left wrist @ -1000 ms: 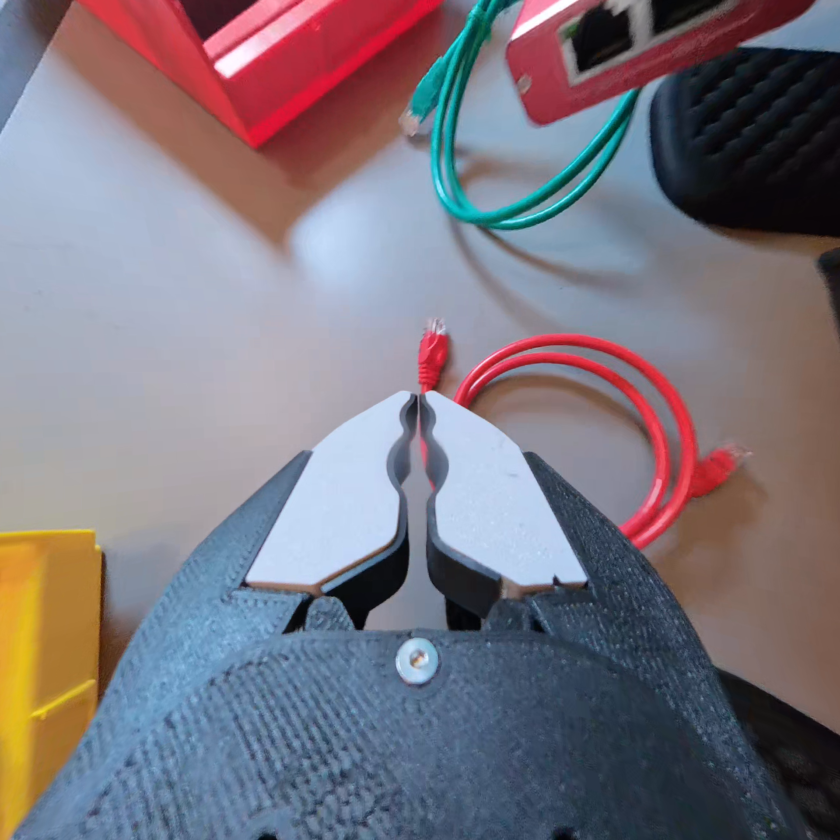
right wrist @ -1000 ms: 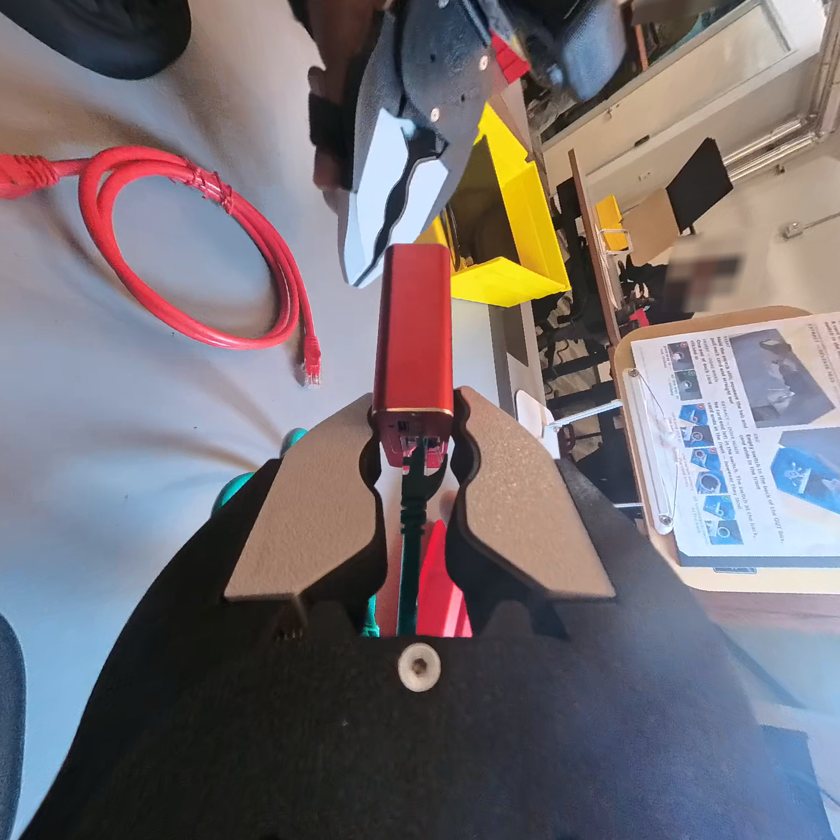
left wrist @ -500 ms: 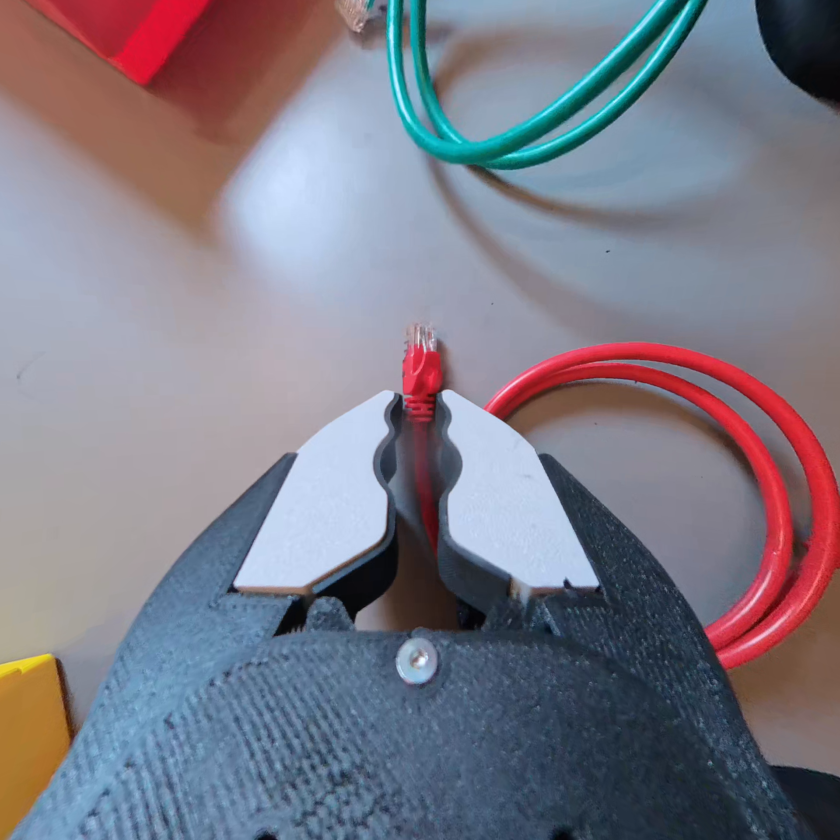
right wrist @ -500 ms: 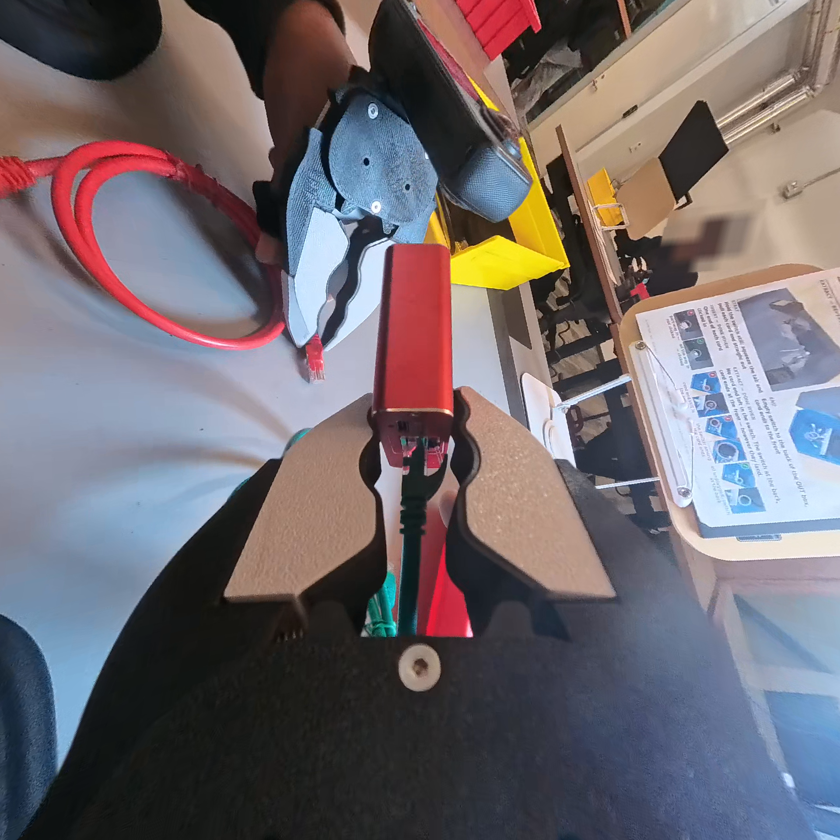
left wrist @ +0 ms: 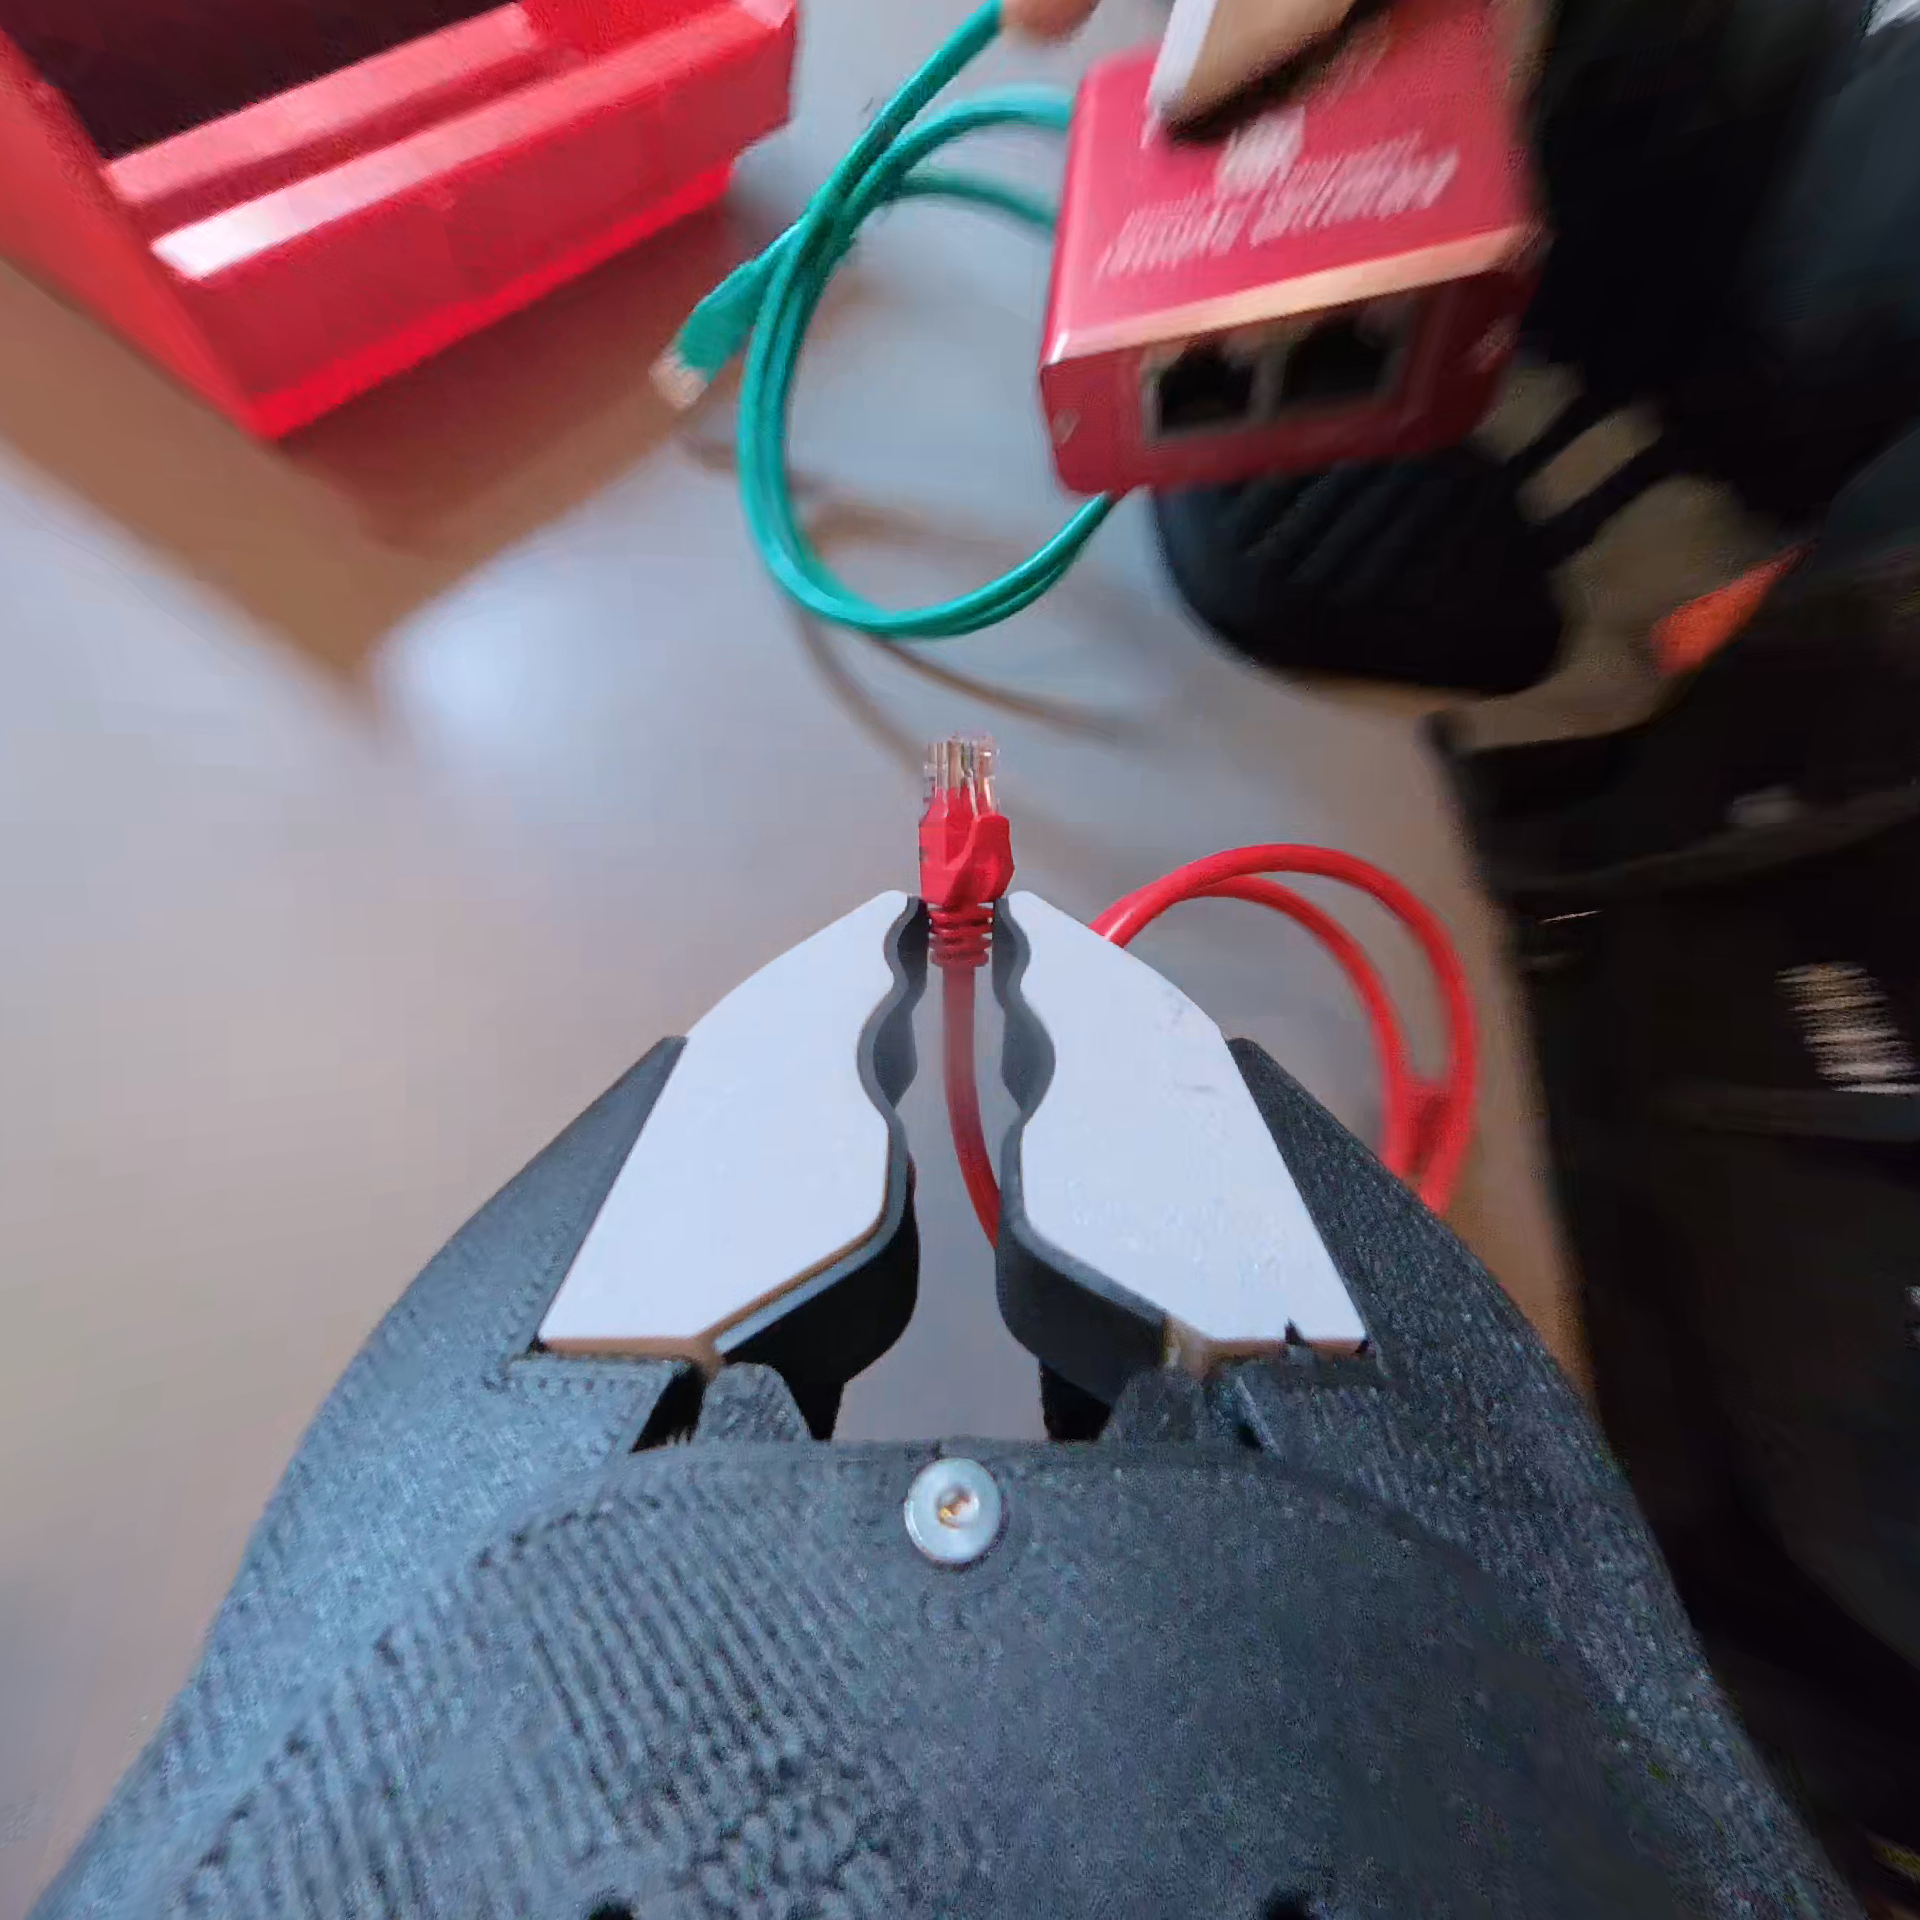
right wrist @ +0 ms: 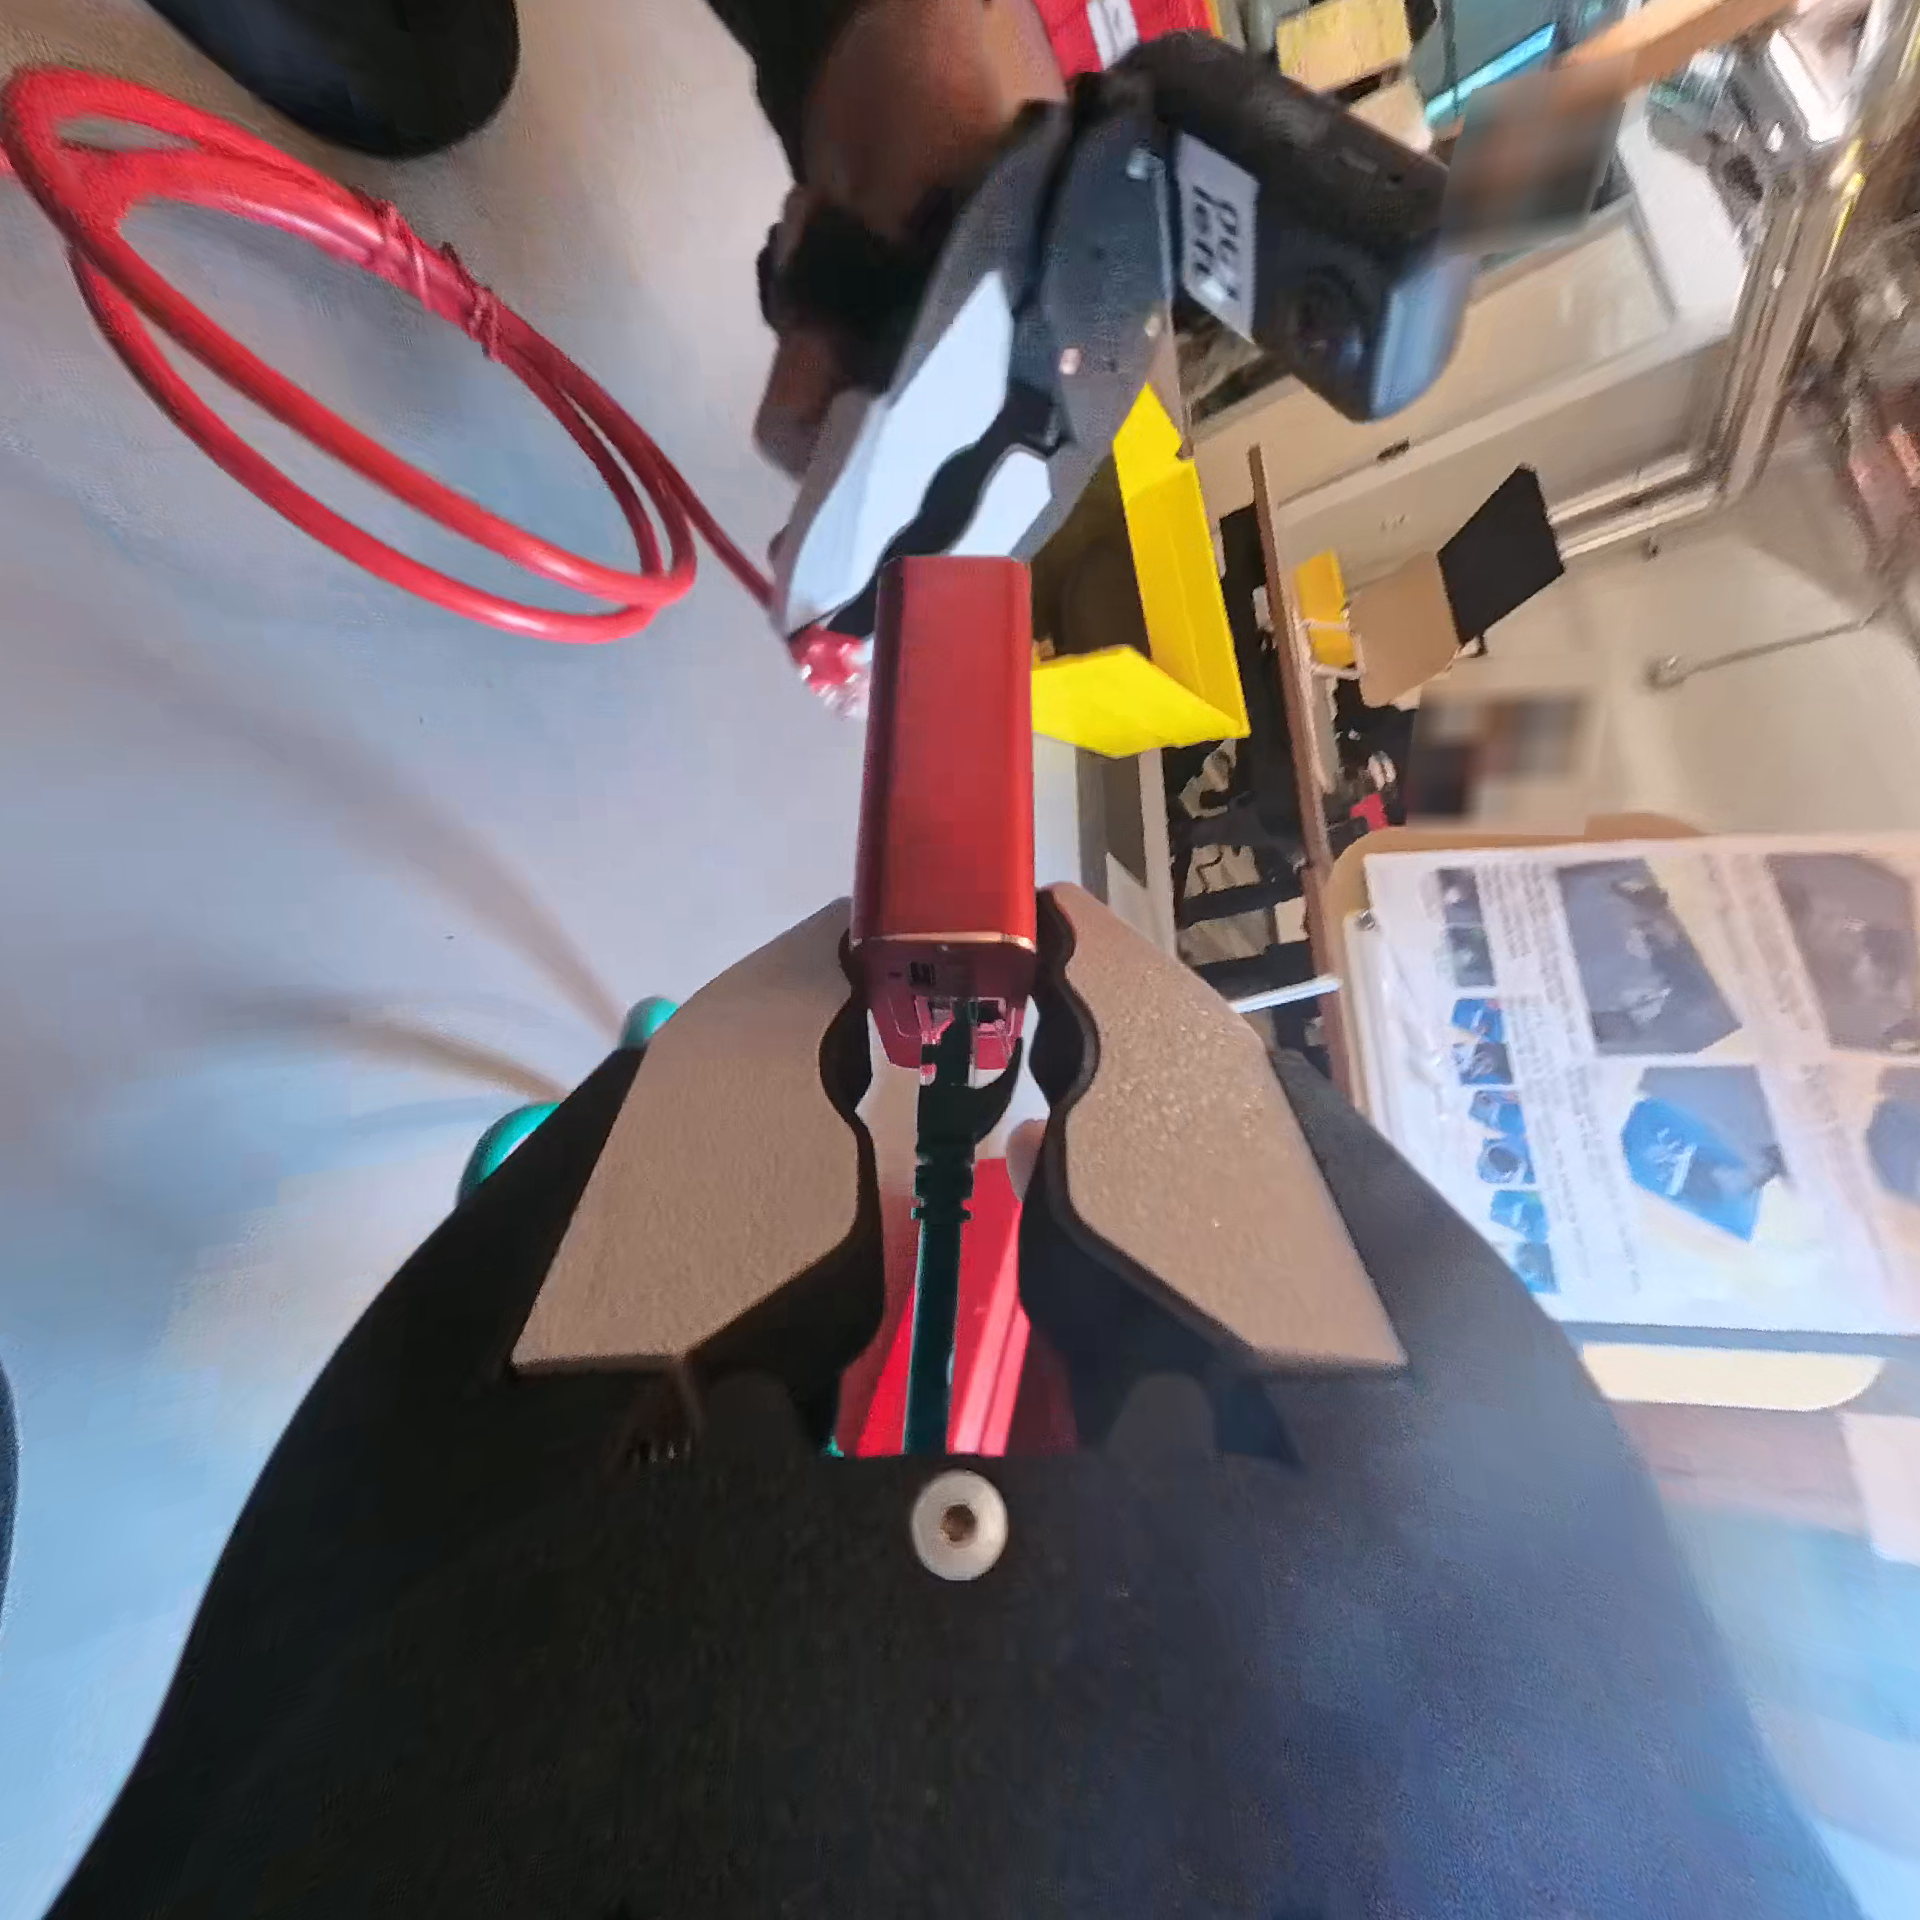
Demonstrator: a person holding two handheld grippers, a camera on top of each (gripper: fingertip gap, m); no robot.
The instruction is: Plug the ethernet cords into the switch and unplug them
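My left gripper [left wrist: 961,914] is shut on the red ethernet cord [left wrist: 1382,997] just behind its plug [left wrist: 964,831], which sticks out forward, raised off the table. The red switch [left wrist: 1278,260] hangs ahead and to the right, two empty ports facing me. My right gripper [right wrist: 945,935] is shut on that switch [right wrist: 940,758], with a green cord [right wrist: 940,1226] plugged into its near end. The green cord's loop [left wrist: 831,416] and loose plug [left wrist: 707,332] lie on the table. The left gripper [right wrist: 935,457] and red plug [right wrist: 831,665] show beyond the switch.
A red bin [left wrist: 364,187] stands at the back left on the grey table [left wrist: 312,831]. A yellow bin [right wrist: 1153,644] sits at the table's edge. A black object [left wrist: 1351,582] lies under the switch. A board with printed sheets [right wrist: 1662,1070] stands off the table. Some 11 cm of space lies between my two pairs of fingers.
My left gripper closed on the red cord behind its plug and lifted it off the table toward the switch. The right gripper kept holding the switch.
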